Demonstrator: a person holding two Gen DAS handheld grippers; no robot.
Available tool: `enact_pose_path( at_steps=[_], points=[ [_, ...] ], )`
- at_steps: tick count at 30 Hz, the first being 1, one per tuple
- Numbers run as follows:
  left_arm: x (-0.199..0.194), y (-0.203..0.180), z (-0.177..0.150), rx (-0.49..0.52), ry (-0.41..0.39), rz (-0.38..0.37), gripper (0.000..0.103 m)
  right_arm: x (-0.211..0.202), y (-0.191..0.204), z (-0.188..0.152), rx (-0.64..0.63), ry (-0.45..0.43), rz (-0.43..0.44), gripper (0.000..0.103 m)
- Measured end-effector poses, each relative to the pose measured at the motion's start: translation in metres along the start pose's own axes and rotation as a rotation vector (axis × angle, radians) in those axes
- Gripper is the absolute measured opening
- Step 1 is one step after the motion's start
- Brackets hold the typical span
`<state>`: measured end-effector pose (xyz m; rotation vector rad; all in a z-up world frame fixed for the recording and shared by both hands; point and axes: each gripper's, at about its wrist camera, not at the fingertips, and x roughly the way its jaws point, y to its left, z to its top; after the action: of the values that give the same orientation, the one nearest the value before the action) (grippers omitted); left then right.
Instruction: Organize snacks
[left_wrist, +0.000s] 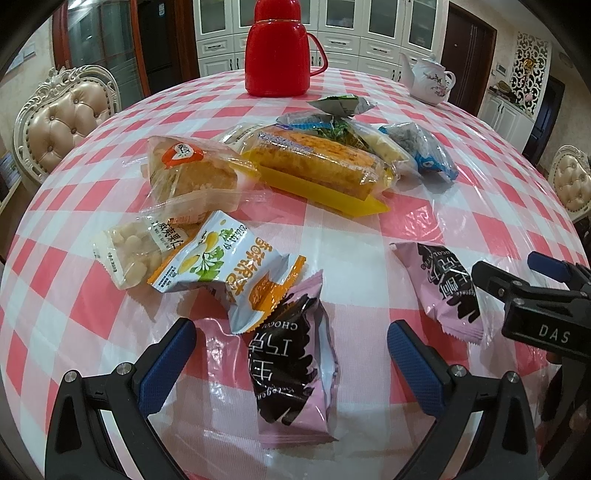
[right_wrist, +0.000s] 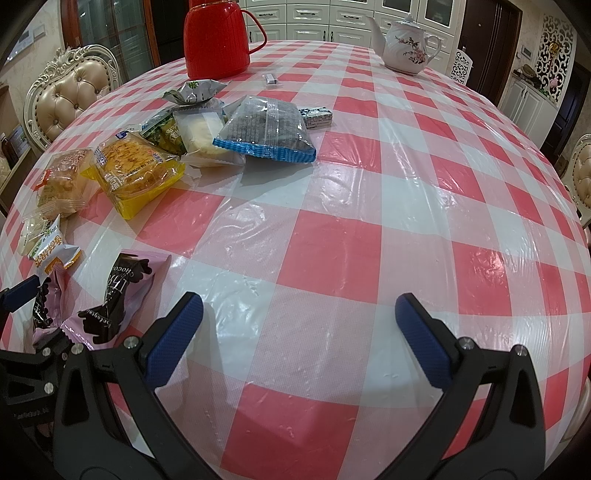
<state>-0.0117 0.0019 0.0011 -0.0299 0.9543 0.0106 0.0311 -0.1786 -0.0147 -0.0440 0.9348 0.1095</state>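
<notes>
On the table (right_wrist: 332, 240), going left to right in my left wrist view: clear nut packet (left_wrist: 129, 251), white-orange fruit sachet (left_wrist: 225, 273) overlapping it, then a pink chocolate packet (left_wrist: 291, 369) lying right between my left tongs (left_wrist: 291, 354), which stand wide with both pads apart from the film. Second pink packet (left_wrist: 447, 288) sits further right, just beside my right tongs (left_wrist: 517, 280); from the right wrist view (right_wrist: 299, 325) those are wide too, nothing between them, only bare cloth.

Behind: a pastry bag (left_wrist: 192, 173), cake in a yellow tray (left_wrist: 321, 166), a blue-edged dark packet (left_wrist: 424, 147), all bunched together. Red flask (left_wrist: 279, 48) and teapot (left_wrist: 428, 77) at the far side, well apart from the snacks.

Handling guess: the pink packet looks light, puffy, slick foil, contents probably crushable. I'd pinch across the middle of the body, gently. The crimped end seam is the fallback if it slides. Glossy table cover looks slippery, so the packet may skate when nudged.
</notes>
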Motion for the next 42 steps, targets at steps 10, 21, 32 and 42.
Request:
enact_pose_path(
  at_steps=[10,21,32,42],
  points=[
    [-0.035,0.041,-0.030,-0.058,-0.058,-0.056,0.103,-0.009,-0.007,-0.004,-0.029,-0.024,0.137,0.103],
    [-0.067,0.085,-0.049,-0.103,-0.102,-0.008,0.103,-0.027,0.081,-0.001,-0.175,-0.077,0.275,0.102],
    [-0.040,0.030,-0.027,0.026,-0.066,-0.078,0.086,-0.021,0.062,-0.011,-0.217,-0.074,0.161,0.034],
    [-0.038,-0.009,-0.028,0.146,-0.064,-0.017,0.027,-0.060,0.032,-0.035,-0.192,-0.156,0.196,0.034]
  ],
)
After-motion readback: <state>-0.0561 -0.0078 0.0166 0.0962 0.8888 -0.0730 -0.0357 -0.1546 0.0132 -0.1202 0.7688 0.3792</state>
